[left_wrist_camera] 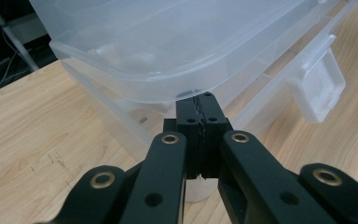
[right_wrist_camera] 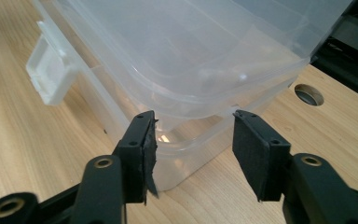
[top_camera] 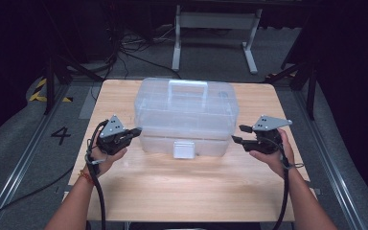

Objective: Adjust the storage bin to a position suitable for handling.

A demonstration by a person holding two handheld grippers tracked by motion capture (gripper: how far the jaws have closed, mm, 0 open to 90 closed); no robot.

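The tabletop [top_camera: 139, 191] carries a clear plastic box [top_camera: 186, 108] at the centre of the high view, its long axis running left to right across the frame, with a handle [top_camera: 188, 84] on the lid and a white latch [top_camera: 184, 149] hanging at the middle of the near wall. The box looks empty apart from some pale moulded parts seen dimly through the lid in the left gripper view; what they are cannot be told. The lid overhangs the base all round, and in both gripper views that overhanging rim sits just ahead of the jaws. The left gripper [top_camera: 135, 132] stands at the left end of the box, in the left half of the high view, pointing right at the box; its jaws are pressed fully together with nothing between them, the tips right under the lid rim [left_wrist_camera: 186, 91], seemingly touching it. The right gripper [top_camera: 239, 134] stands at the right end, pointing left, just short of the wall; its jaws are partly apart and hold nothing, with the lid's corner [right_wrist_camera: 223, 109] in line with the gap. Both hands are about equally near, one at each short end, so lifting the lid would likely turn on the rim lying just above the tips.
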